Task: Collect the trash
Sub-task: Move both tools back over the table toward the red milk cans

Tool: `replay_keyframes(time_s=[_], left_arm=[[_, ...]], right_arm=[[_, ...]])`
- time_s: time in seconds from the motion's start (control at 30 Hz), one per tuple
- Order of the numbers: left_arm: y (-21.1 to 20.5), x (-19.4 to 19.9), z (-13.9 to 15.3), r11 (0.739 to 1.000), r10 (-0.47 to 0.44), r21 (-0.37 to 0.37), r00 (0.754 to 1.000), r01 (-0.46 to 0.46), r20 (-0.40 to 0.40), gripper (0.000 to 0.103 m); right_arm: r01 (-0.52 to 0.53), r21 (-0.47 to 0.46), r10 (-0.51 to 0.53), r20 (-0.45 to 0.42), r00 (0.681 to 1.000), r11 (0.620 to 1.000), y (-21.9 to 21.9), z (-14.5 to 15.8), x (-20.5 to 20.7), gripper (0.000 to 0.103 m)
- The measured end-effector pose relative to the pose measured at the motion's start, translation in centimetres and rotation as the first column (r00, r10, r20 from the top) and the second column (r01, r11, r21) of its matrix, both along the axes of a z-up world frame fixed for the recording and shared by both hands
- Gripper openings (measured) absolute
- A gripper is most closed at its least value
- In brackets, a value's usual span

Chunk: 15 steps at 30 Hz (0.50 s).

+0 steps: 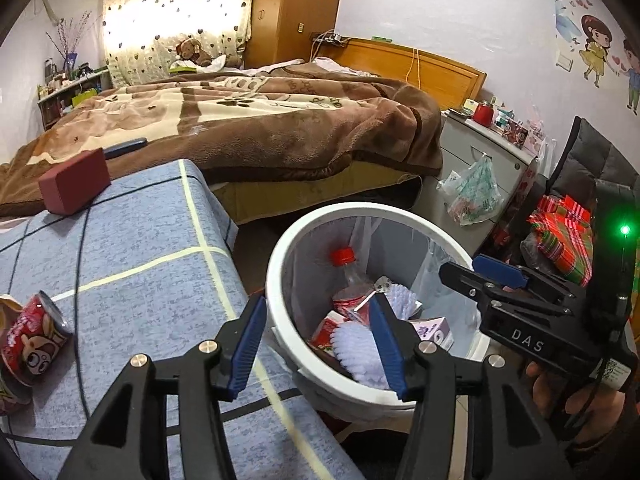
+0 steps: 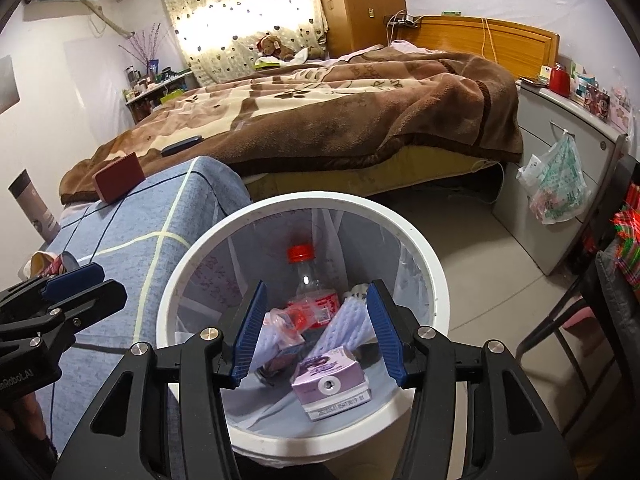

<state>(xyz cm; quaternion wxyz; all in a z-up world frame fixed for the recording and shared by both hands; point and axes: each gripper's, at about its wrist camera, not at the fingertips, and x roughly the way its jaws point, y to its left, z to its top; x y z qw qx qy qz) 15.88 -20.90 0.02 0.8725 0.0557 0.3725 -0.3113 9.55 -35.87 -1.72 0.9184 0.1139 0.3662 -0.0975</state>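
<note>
A white bin (image 1: 280, 264) (image 2: 192, 264) lined with a clear bag stands on the floor beside the blue-clothed table (image 1: 140, 240). Inside lie a red-capped plastic bottle (image 1: 348, 272) (image 2: 308, 280), a purple carton (image 2: 328, 384), a red carton (image 1: 328, 328) and white foam netting (image 1: 356, 344) (image 2: 352, 324). My left gripper (image 1: 318, 320) hangs open over the bin's near rim, nothing between its blue pads. My right gripper (image 2: 318, 300) is open above the bin's middle, also empty. A red snack can (image 1: 34, 336) lies on its side on the table, left of the left gripper.
A dark red box (image 1: 74, 186) sits at the table's far corner. Beyond it is a bed with a brown blanket (image 1: 260, 120). A grey cabinet (image 2: 560, 168) with a hanging plastic bag (image 2: 556, 188) stands right of the bin. A black chair (image 2: 608, 300) is at far right.
</note>
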Motion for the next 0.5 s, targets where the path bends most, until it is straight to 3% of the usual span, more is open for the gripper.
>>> replay_keyframes(time_s=[0.5], left_arm=[[3.8, -0.7, 1.2, 0.997, 0.076, -0.022, 0.997, -0.075, 0.032, 0.057]], right_arm=[[-0.021, 0.000, 0.021, 0.035, 0.999, 1.000, 1.9, 1.1, -0.2, 0.054]])
